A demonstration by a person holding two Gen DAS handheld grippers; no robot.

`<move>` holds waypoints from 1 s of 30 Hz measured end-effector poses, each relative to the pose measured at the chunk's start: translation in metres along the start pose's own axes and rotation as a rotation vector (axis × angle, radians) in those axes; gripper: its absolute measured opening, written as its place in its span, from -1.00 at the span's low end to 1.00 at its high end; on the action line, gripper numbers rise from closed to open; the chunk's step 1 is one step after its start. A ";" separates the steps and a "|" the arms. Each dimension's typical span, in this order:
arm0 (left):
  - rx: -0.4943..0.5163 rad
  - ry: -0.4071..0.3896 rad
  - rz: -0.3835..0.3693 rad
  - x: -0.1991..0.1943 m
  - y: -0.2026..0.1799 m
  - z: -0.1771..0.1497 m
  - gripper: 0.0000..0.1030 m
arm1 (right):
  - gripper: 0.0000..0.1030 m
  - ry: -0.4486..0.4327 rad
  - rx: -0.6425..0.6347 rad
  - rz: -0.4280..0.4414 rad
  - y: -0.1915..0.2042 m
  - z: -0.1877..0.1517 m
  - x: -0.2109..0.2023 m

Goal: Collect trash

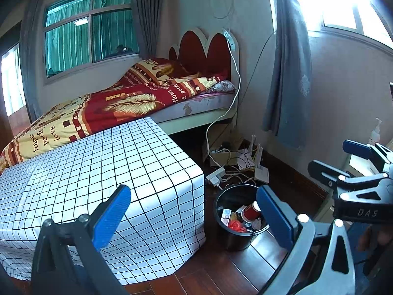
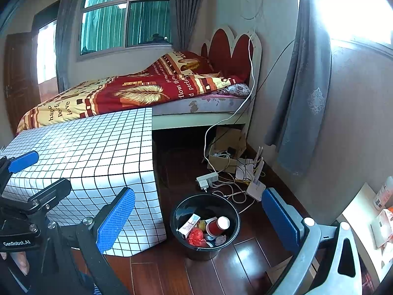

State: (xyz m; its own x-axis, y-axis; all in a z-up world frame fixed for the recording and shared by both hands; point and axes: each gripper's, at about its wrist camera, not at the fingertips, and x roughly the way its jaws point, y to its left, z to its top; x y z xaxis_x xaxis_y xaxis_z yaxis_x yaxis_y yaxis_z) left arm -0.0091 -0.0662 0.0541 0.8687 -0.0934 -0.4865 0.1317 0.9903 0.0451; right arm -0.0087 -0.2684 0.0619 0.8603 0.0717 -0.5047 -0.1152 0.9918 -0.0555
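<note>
Left gripper [image 1: 194,217]: blue pads spread wide apart, nothing between them, held up over the corner of the table and the bin.
Right gripper [image 2: 201,221]: pads also wide apart and empty, held above the bin; from the left wrist view it shows at the right edge [image 1: 343,157], beside the left one.
Bin [image 2: 176,211]: black bucket standing upright on the dark wood floor [image 2: 245,265], just beside the table's corner.
Trash: all inside the bin — a red cup [image 2: 217,226] lying on its side, a crumpled red wrapper [image 2: 196,237], a small printed carton [image 2: 189,226], a wad of pale paper [image 2: 220,239].
Table [image 2: 81,152]: covered by a white cloth with a black grid, top bare, set against the bed.
Bed [image 2: 137,91]: red and yellow feather-print quilt, red scalloped headboard [image 2: 228,49].
Floor by the wall: a power strip [image 2: 207,178], tangled white cables, a cardboard box [image 2: 226,145], a white router [image 2: 256,186].
Windows: grey curtain [image 2: 304,86] beside the bright one.
</note>
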 end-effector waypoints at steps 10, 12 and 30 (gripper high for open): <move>0.002 -0.001 0.000 0.000 0.001 0.003 0.99 | 1.00 0.000 -0.002 -0.003 0.001 0.000 0.001; 0.003 -0.001 -0.002 0.000 0.001 0.003 0.99 | 1.00 0.000 -0.004 -0.003 0.001 0.000 0.000; 0.002 0.002 -0.012 0.002 0.001 0.002 0.99 | 1.00 0.000 -0.005 -0.008 0.001 -0.001 0.001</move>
State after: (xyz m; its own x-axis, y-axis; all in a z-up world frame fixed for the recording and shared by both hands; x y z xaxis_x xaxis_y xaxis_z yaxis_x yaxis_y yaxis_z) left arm -0.0065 -0.0656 0.0552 0.8659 -0.1049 -0.4891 0.1429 0.9889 0.0409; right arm -0.0090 -0.2680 0.0604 0.8612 0.0640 -0.5042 -0.1112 0.9917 -0.0639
